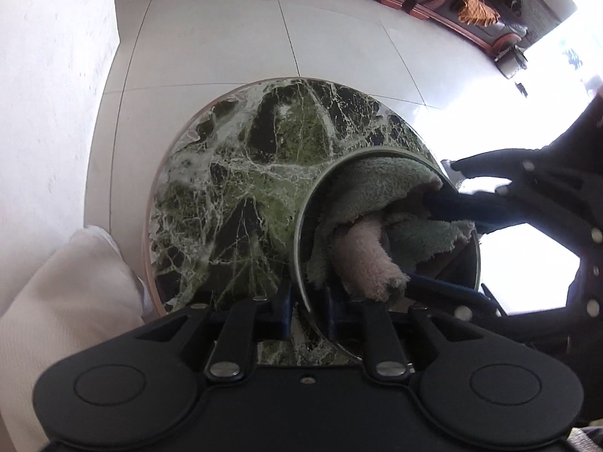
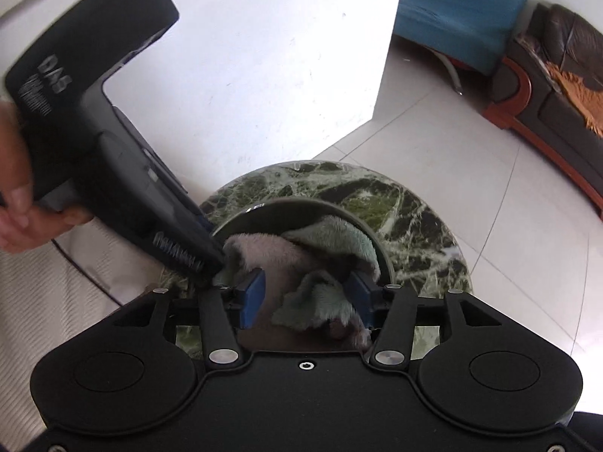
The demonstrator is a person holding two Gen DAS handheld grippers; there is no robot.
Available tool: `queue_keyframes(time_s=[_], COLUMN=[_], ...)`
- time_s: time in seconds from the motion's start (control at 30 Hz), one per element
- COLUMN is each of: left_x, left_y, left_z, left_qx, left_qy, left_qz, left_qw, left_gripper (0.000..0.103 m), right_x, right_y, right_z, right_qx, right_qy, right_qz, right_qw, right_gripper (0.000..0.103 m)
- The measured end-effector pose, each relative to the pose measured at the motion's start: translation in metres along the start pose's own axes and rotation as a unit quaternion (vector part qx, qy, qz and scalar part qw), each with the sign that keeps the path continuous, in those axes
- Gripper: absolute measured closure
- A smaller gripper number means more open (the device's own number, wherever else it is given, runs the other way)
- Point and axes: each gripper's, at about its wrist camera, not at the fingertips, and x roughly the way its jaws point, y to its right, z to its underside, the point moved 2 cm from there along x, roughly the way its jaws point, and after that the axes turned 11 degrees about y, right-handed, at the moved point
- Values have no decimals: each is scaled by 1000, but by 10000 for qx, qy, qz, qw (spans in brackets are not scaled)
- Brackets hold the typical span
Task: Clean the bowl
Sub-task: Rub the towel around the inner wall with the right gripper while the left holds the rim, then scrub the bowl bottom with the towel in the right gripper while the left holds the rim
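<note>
A steel bowl stands on a small round green marble table, near its edge. A crumpled green and pink cloth lies inside it. My left gripper is shut on the bowl's near rim, one finger inside and one outside. My right gripper reaches into the bowl from the right. In the right wrist view the right gripper stands open over the bowl, with a fold of the cloth loose between its blue pads. The left gripper, held by a hand, clamps the rim at the left.
The table is barely wider than the bowl, with pale floor tiles all round. A white wall corner rises behind it. A dark leather sofa and a blue seat stand farther off. White fabric lies at the left.
</note>
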Motion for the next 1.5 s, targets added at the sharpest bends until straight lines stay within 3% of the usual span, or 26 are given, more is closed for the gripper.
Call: queue_keyframes(time_s=[0.23,0.3,0.43,0.47,0.57,0.8,1.03,1.3,1.5], left_x=[-2,-1,-6,-7,-6,-6,-6,-4,-2], left_y=[11,13,12,12,10,15,16,19,21], left_z=[2,3,-1,-2,-3,-1,-3,-6,-8], left_qx=[403,436,440,457,441,467,464,534,679], left_qy=[231,252,357,383,350,292,264,207,120], left_qz=[-231,-274,-353,-366,-369,-323,-335,-362,-311], left_qw=[9987,9984,9978,9975,9977,9980,9980,9977,9971], left_gripper=[87,88,89,89,89,89,89,89,89], right_x=[15,12,5,4,4,5,-5,1,-8], right_y=[-6,-8,-11,-12,-13,-1,-13,9,-7], right_z=[20,25,30,29,22,15,29,21,34], right_qx=[-189,-113,-127,-141,-237,-508,-164,-197,260], right_qy=[-323,-357,-413,-412,-301,-263,-514,-287,-356], right_qz=[195,163,6,-32,-135,325,-260,188,-313], right_qw=[9991,9992,9991,9990,9992,9978,9982,9992,9985], right_gripper=[55,67,78,85,89,89,89,89,89])
